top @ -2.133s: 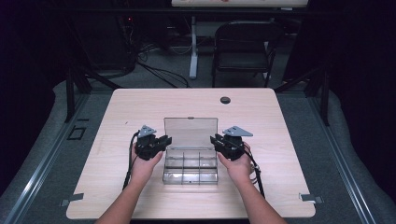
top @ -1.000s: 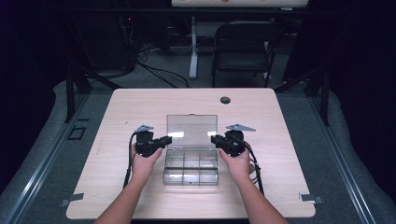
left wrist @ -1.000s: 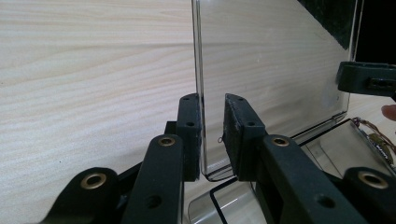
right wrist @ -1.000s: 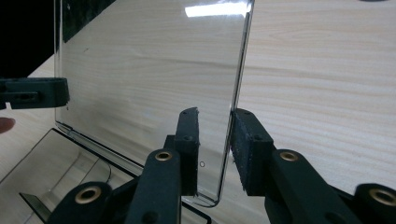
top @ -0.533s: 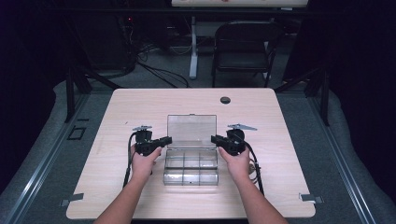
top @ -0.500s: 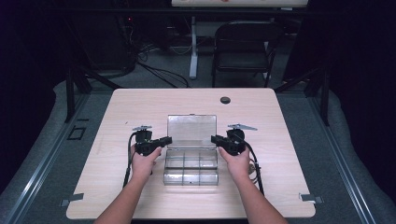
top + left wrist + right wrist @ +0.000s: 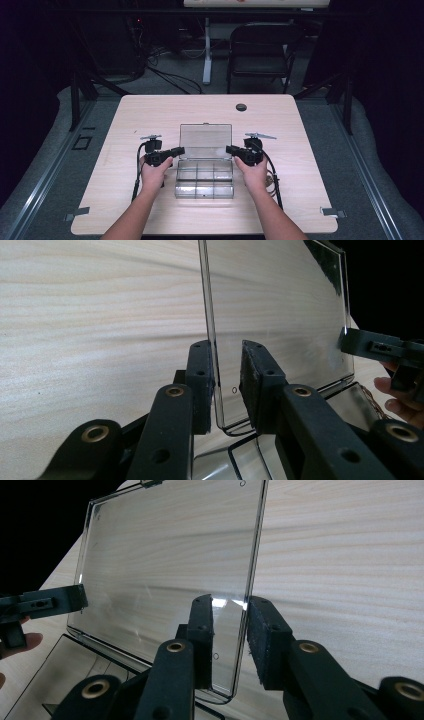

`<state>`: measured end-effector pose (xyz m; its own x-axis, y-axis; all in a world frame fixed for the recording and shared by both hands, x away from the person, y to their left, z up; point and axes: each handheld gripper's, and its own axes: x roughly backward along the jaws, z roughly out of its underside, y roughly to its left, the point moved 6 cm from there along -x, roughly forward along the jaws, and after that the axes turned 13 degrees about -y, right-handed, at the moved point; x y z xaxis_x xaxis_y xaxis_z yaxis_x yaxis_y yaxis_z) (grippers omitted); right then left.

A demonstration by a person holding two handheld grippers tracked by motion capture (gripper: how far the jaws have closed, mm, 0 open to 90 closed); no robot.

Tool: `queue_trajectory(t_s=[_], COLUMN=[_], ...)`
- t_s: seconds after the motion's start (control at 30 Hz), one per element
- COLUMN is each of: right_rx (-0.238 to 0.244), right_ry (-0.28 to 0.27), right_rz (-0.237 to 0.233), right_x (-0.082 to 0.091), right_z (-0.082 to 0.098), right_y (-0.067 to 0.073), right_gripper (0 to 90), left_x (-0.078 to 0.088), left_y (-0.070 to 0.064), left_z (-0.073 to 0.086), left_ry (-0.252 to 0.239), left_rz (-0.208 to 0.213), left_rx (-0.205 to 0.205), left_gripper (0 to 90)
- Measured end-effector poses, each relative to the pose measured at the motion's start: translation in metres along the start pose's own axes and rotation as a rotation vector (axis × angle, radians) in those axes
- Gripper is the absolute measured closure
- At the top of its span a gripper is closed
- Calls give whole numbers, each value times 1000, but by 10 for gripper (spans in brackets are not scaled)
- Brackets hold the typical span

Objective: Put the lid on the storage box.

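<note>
Both claws sit a bit farther up the worktop (image 7: 150, 115) than 2 s ago, and the clear lid (image 7: 205, 141) of the plastic box (image 7: 204, 177) now stands more upright; in the last half sec nothing much shifts. Box is at the worktop's centre, lid hinged at its far edge, w/ divided compartments on the near side. Left claw (image 7: 176, 150) is at the lid's left edge, right claw (image 7: 230, 149) at its right edge, opposite each other. Left claw's jaws have just been opening: in the left gripper view the lid edge (image 7: 212, 340) runs betw. the pads, close against one, w/ a gap to the other, so released. Right claw (image 7: 229, 630) likewise straddles the lid edge (image 7: 255, 570) w/ a gap to the outer pad, not clenched. Small dark disc (image 7: 241, 107) lies beyond the box, near the worktop's far edge.
</note>
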<state>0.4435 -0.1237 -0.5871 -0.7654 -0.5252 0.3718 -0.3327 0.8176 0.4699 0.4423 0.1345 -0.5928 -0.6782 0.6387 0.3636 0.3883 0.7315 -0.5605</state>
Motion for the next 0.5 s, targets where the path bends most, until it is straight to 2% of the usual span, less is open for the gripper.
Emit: queue_trajectory(t_s=[0.17,0.4,0.5], right_rx=[-23,-43,-54], right_ry=[10,13,13], right_rz=[6,8,8], right_x=[-1,-2,-2], right_z=[1,1,1], right_y=[-1,-2,-2], right_gripper=[724,725,725], left_x=[-1,-1,-2], left_y=[1,2,2], left_z=[1,1,2], left_ry=[1,4,0], left_rz=[1,2,-1], left_rx=[32,50,75], left_gripper=[745,746,746])
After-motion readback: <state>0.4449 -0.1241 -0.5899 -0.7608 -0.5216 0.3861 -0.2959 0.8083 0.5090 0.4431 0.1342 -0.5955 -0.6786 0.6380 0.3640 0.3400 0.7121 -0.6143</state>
